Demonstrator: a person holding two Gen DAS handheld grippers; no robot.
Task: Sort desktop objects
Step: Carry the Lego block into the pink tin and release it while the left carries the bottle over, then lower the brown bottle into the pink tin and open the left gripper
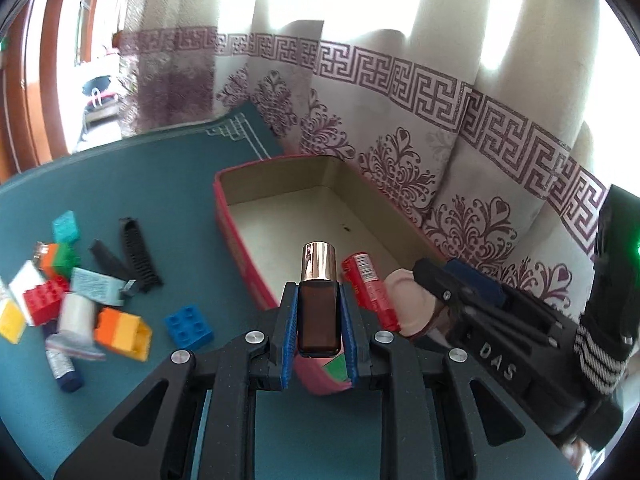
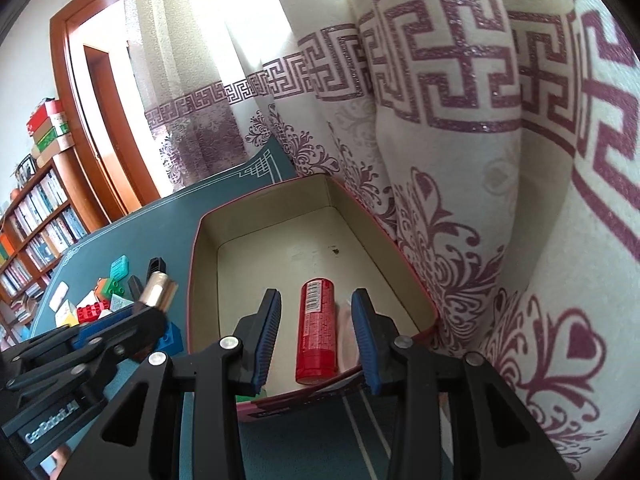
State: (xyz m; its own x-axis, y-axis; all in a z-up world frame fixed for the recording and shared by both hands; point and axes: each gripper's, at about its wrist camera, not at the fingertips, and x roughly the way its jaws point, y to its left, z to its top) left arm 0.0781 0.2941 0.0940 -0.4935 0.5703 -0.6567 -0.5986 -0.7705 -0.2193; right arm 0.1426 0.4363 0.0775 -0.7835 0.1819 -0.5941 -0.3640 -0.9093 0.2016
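Teal table (image 1: 168,184), centre frame: left claw (image 1: 319,322) pinches rigid, likely fragile glass bottle (image 1: 319,308) mid-body, right claw (image 2: 316,340) spread above red tube (image 2: 317,336) in box (image 2: 196,248).

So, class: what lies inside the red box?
Inside the box, a red tube lies lengthwise near the front wall, a pale pink thing beside it. The right gripper partly hides that thing; the front left corner is covered too.
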